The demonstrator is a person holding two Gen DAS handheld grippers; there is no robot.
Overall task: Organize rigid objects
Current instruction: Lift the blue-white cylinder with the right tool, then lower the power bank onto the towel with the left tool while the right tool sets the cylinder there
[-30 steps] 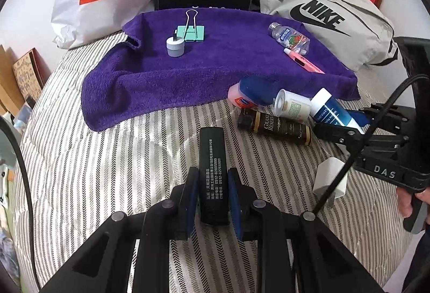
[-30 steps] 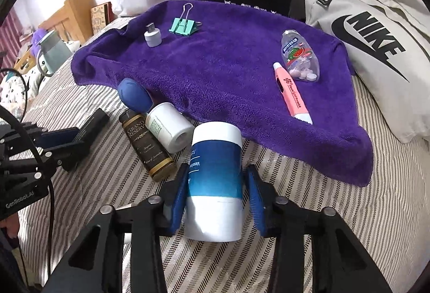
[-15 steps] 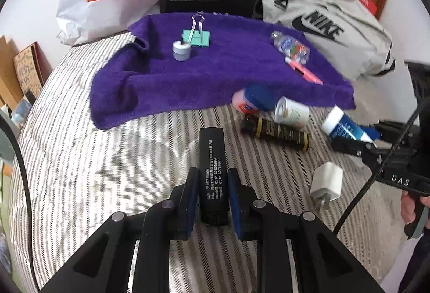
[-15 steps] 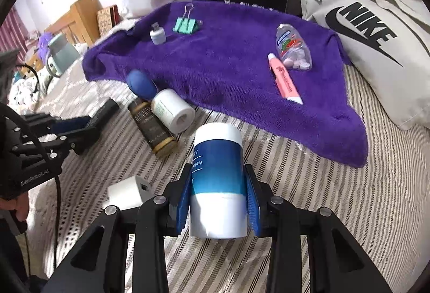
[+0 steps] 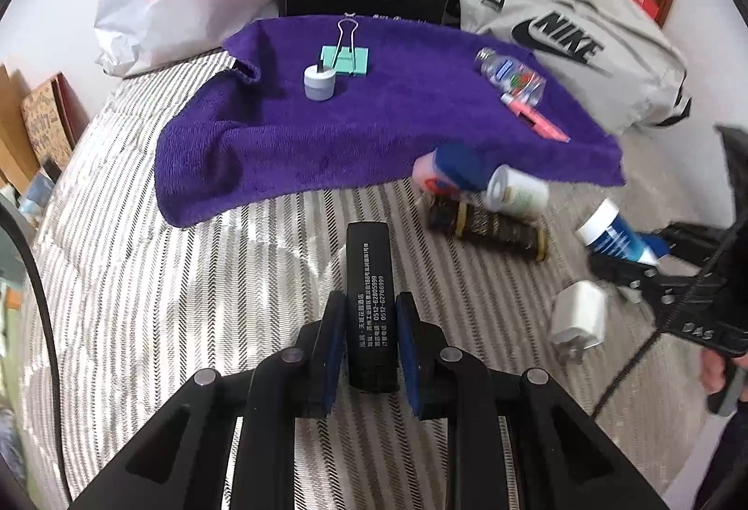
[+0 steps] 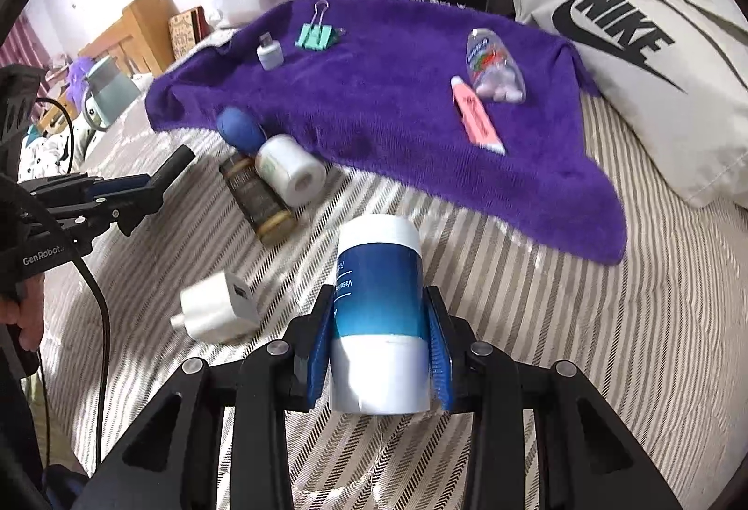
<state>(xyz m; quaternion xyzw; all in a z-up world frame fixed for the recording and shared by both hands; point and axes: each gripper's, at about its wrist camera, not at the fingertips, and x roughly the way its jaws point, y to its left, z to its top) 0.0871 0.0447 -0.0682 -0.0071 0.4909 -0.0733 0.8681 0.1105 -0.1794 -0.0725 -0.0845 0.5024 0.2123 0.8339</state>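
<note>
Black tube (image 5: 370, 304) is lying lengthwise between the left gripper's (image 5: 369, 351) closed fingers, its long axis pointing toward the purple towel (image 5: 374, 122). Short of that towel, the right gripper (image 6: 381, 351) is clamping a blue-and-white Vaseline bottle (image 6: 378, 313), pointing likewise. Nearer the towel's edge, a white charger (image 6: 217, 309) and dark bottle (image 6: 257, 201) are lying on the striped bedding (image 6: 584, 346).

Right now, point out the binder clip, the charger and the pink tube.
binder clip (image 5: 345, 59), left wrist view, green body
charger (image 6: 216, 308), right wrist view, white side
pink tube (image 6: 477, 115), right wrist view, mid-body
</note>
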